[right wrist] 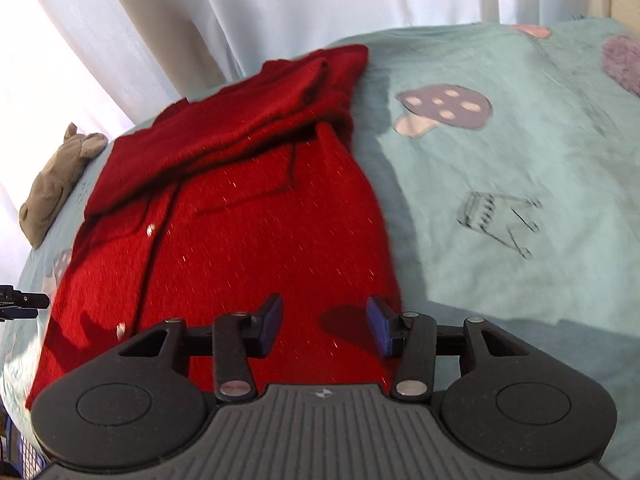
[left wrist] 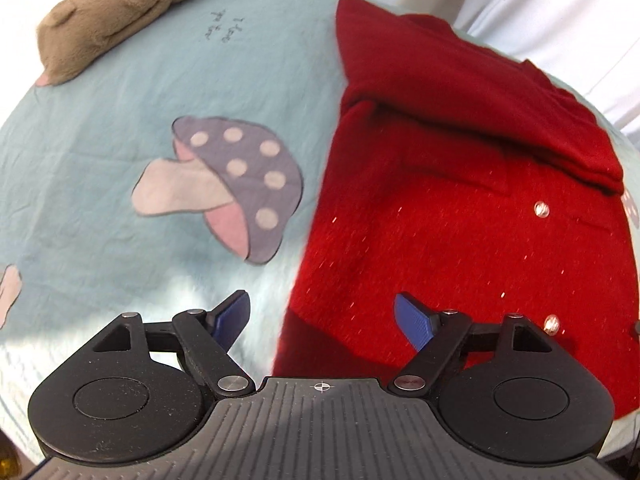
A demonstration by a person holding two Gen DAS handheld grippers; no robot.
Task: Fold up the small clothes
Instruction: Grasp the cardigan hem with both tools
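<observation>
A red knitted cardigan (left wrist: 460, 208) with silver buttons lies flat on a light blue bed sheet (left wrist: 120, 128), its sleeves folded across the far part. My left gripper (left wrist: 322, 318) is open and empty, over the cardigan's near left edge. In the right wrist view the cardigan (right wrist: 240, 220) fills the centre. My right gripper (right wrist: 324, 326) is open and empty, above the cardigan's near right hem. The tip of the left gripper (right wrist: 24, 302) shows at that view's left edge.
A brown plush toy (left wrist: 116, 12) lies at the sheet's far left, also seen in the right wrist view (right wrist: 56, 184). The sheet (right wrist: 520, 160) carries mushroom prints (left wrist: 224, 184). White curtains (right wrist: 280, 8) hang behind the bed.
</observation>
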